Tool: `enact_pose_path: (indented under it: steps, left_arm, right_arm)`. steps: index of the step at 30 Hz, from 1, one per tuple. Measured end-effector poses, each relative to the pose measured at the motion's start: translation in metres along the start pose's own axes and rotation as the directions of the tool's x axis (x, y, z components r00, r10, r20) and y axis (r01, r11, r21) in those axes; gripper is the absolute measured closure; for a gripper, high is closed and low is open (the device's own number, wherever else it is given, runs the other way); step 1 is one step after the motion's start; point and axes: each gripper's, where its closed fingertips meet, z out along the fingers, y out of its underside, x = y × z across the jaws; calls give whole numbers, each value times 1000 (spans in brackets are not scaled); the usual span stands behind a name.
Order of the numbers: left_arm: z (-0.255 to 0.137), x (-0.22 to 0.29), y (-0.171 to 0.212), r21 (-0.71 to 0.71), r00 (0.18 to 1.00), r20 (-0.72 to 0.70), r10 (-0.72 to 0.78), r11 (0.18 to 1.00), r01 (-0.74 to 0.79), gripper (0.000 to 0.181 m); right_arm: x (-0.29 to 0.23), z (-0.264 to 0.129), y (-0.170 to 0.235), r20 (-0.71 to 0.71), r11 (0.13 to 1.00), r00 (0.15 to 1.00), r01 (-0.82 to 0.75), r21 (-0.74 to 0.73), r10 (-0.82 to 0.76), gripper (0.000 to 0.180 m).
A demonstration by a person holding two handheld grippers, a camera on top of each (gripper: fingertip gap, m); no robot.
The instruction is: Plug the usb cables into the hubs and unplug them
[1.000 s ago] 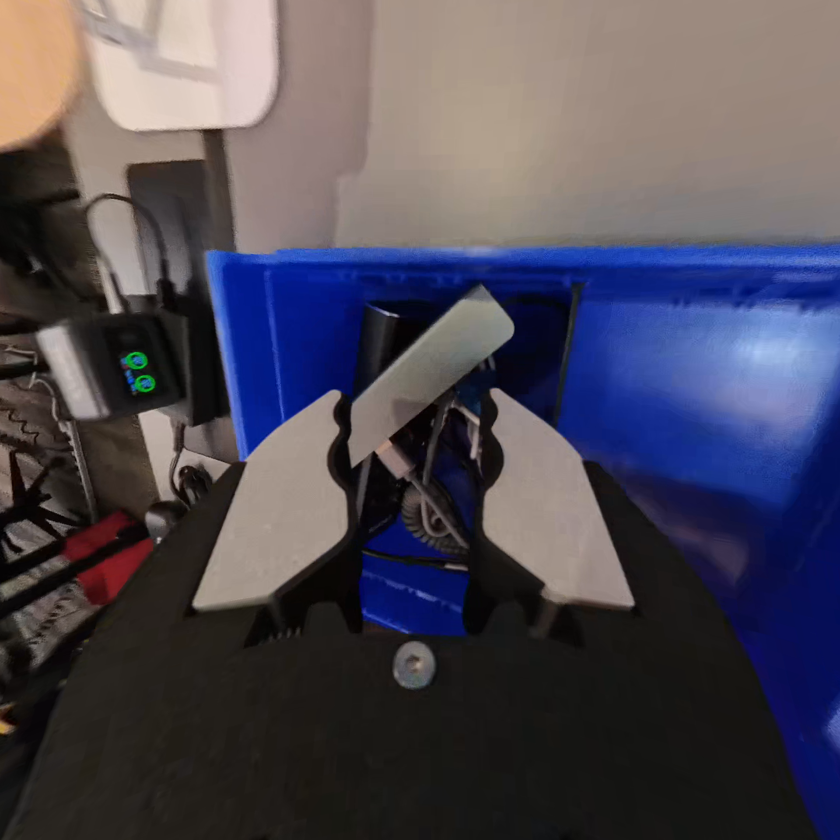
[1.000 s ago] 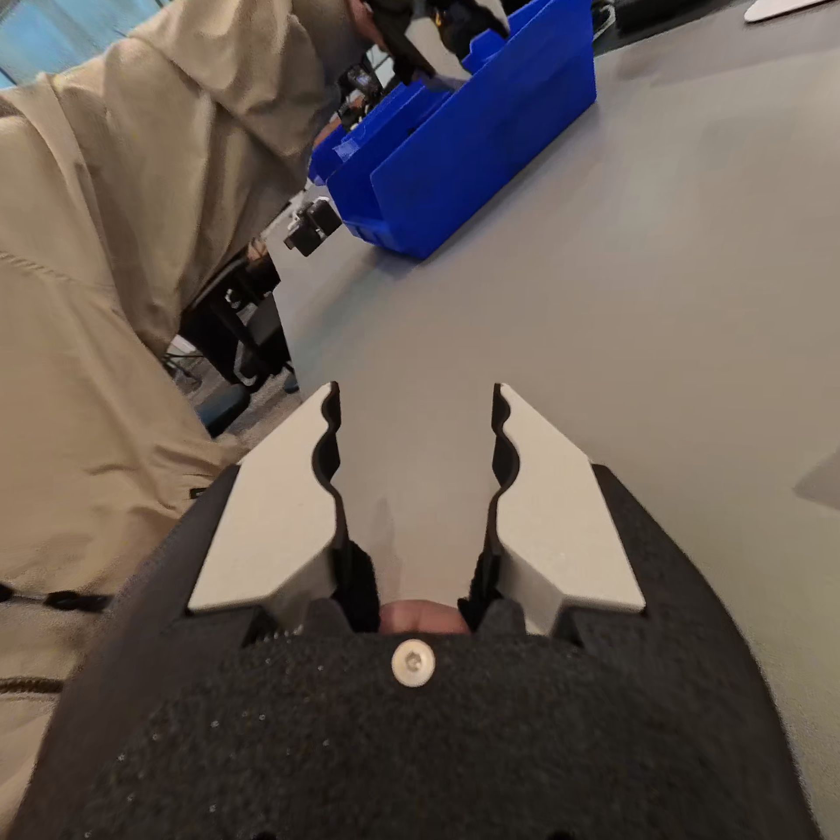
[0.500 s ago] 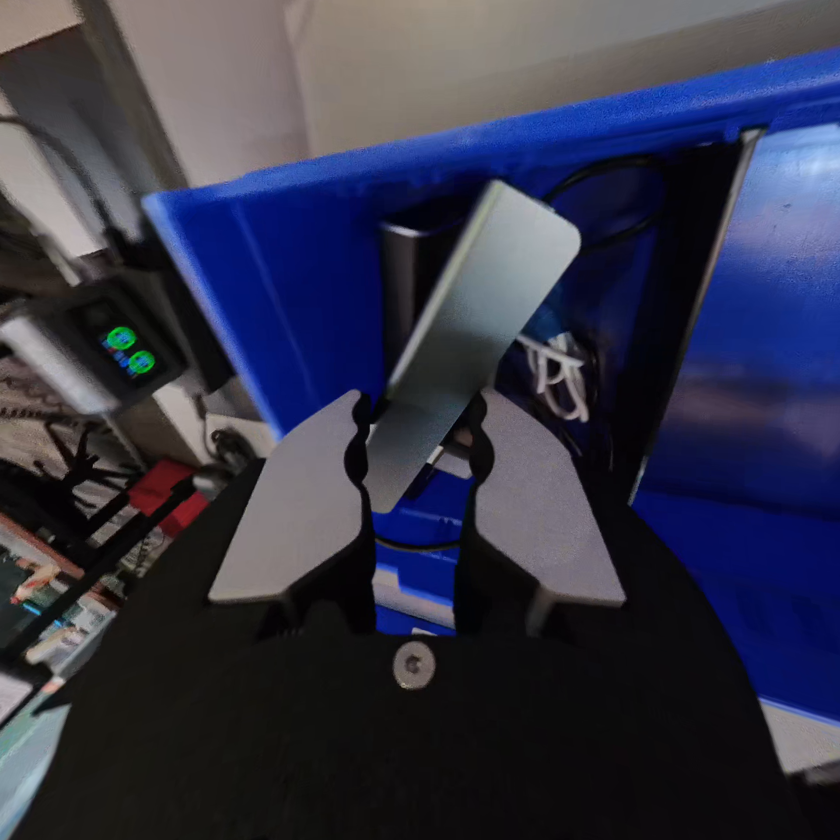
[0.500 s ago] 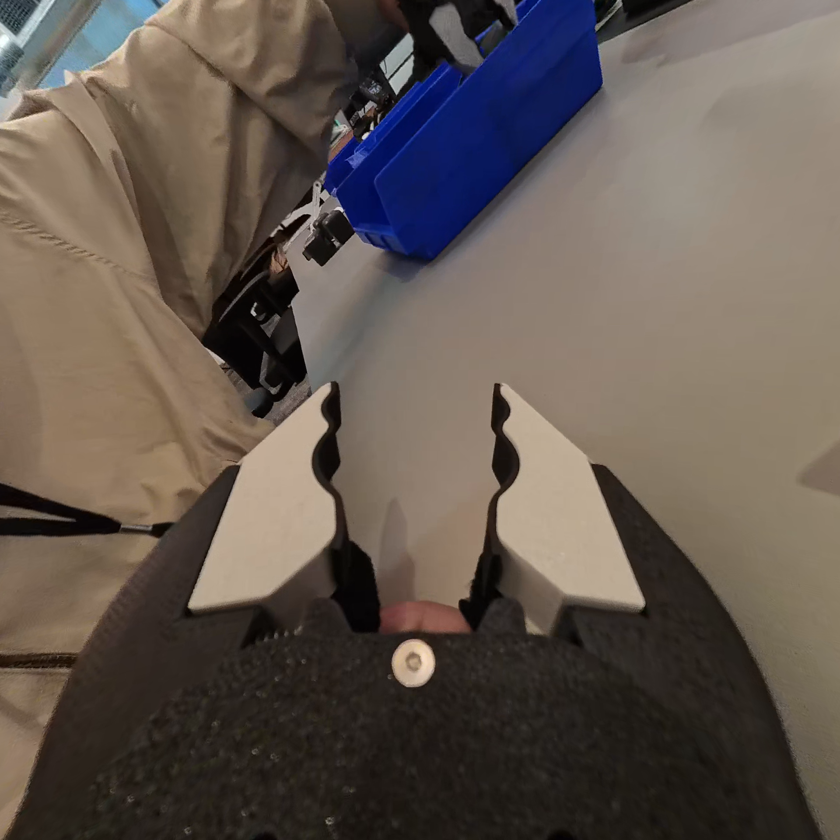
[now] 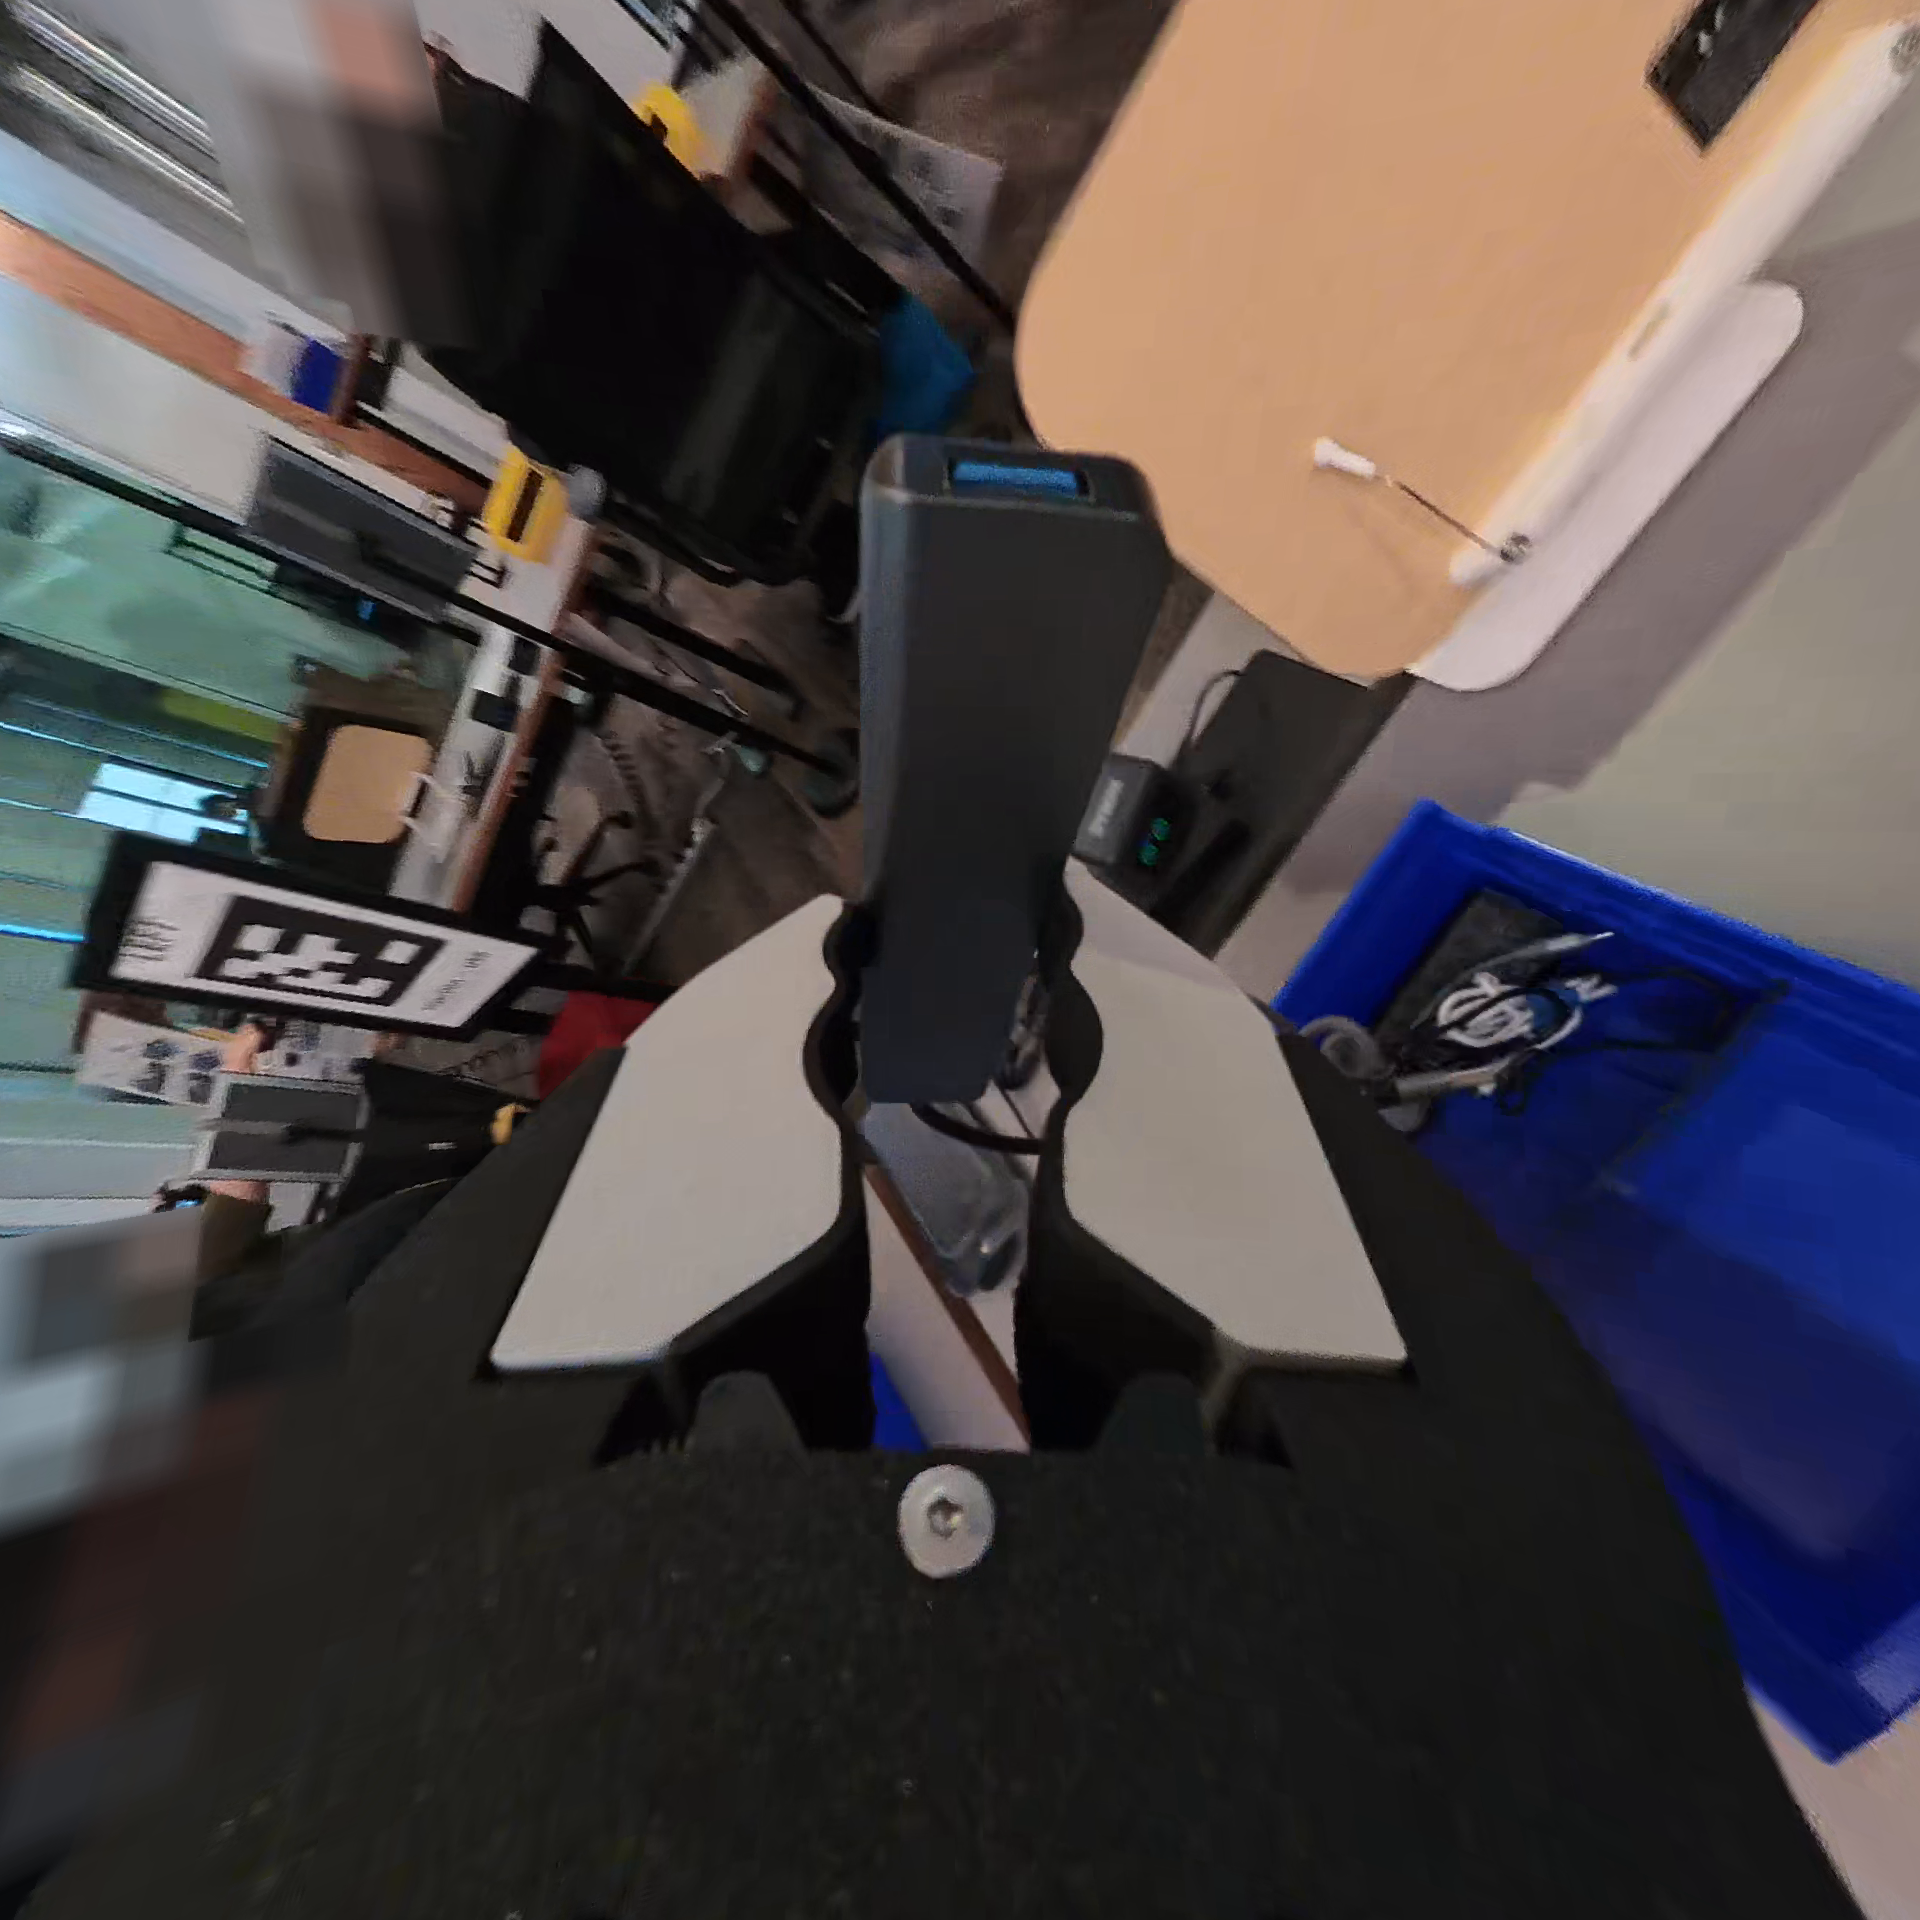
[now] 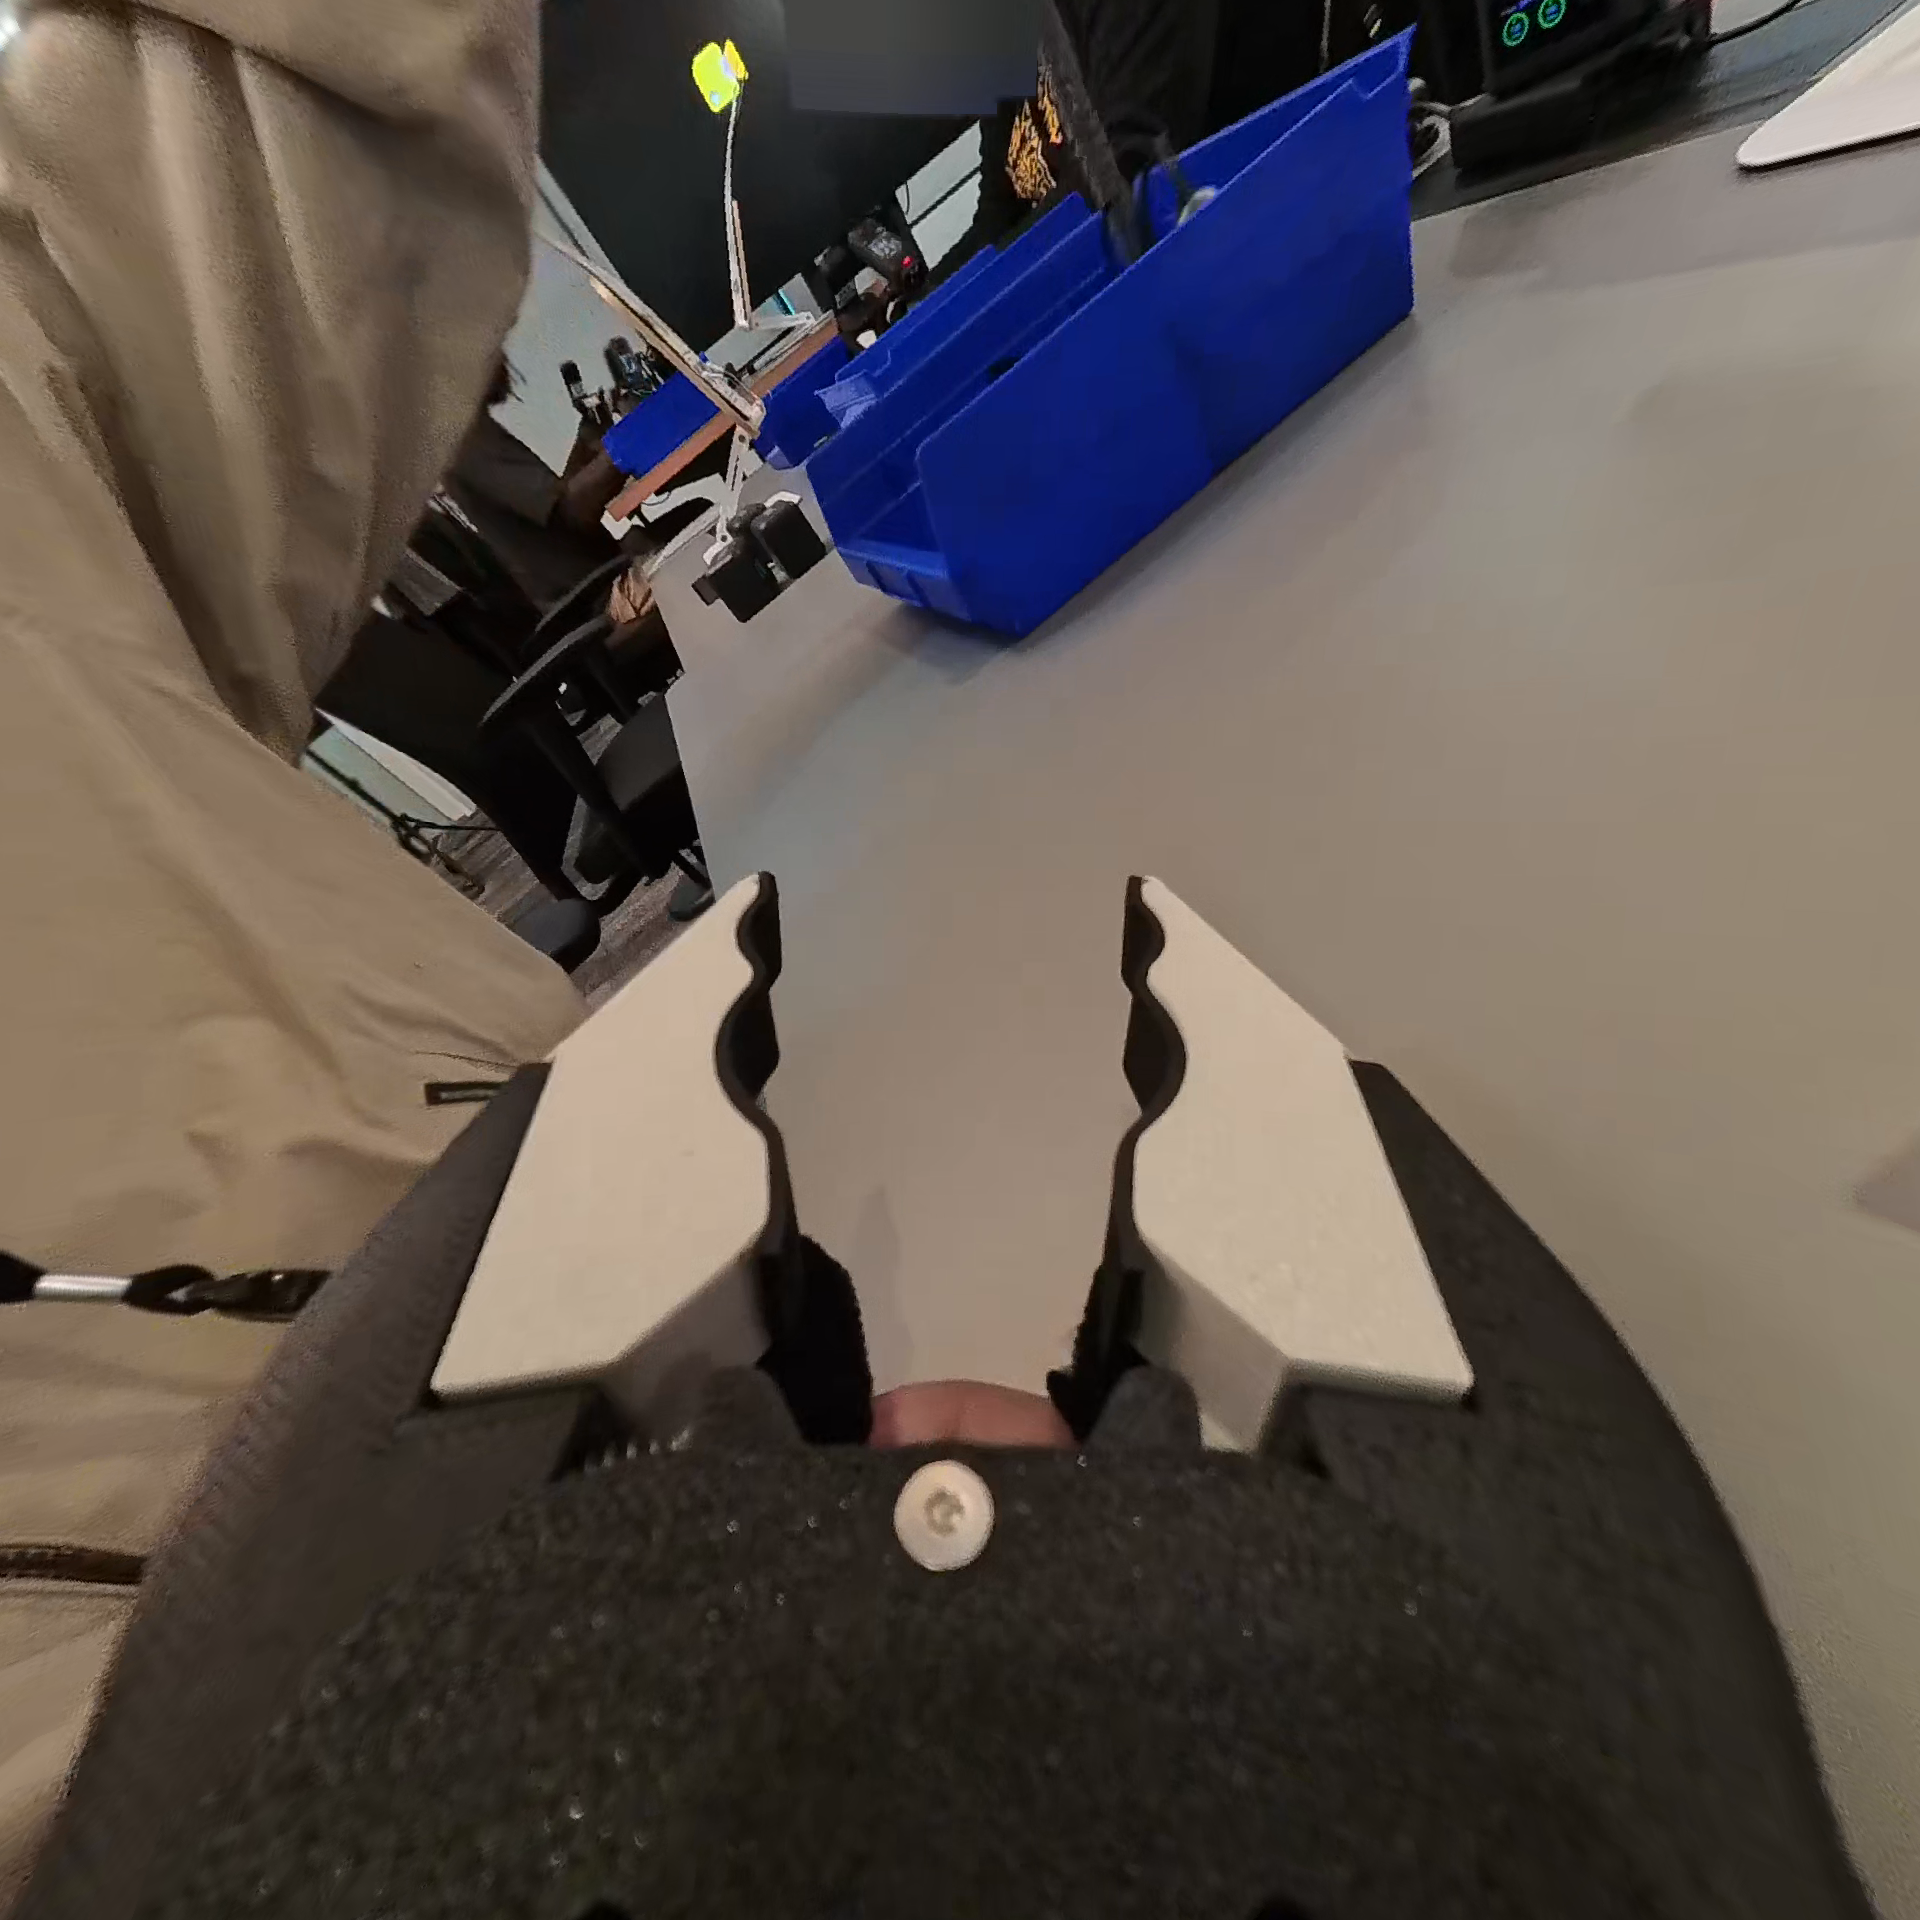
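Observation:
My left gripper (image 5: 951, 935) is shut on a dark grey USB hub (image 5: 987, 769) and holds it lifted, with its blue port end pointing away from me. Its short cable hangs below between the fingers. The blue bin (image 5: 1662, 1174) it came from lies low at the right and holds coiled cables (image 5: 1496, 1013). My right gripper (image 6: 951, 914) is open and empty, low over the grey table (image 6: 1455, 727). The blue bin (image 6: 1122, 416) shows far ahead in the right wrist view.
A person's beige jacket (image 6: 208, 623) fills the left of the right wrist view. A small black camera (image 6: 764, 556) hangs off the table edge by the bin. A charger with green lights (image 5: 1148, 826) and a wooden tabletop (image 5: 1351, 312) lie beyond the hub. Spacing between my two grippers at the tips: around 55 cm.
My left gripper has closed on the hub and lifted it out of the blue bin, swinging up and left. My right gripper has stayed open over the table, barely moving.

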Motion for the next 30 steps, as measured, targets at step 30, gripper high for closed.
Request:
enact_pose_path:
  steps: [30]
  left_arm:
    - [-23, 245, -156, 251, 655, -451, -606, 618, 745, 149]
  right_arm:
    - [-42, -16, -105, -256, 854, 869, 477, 209, -423, 117]
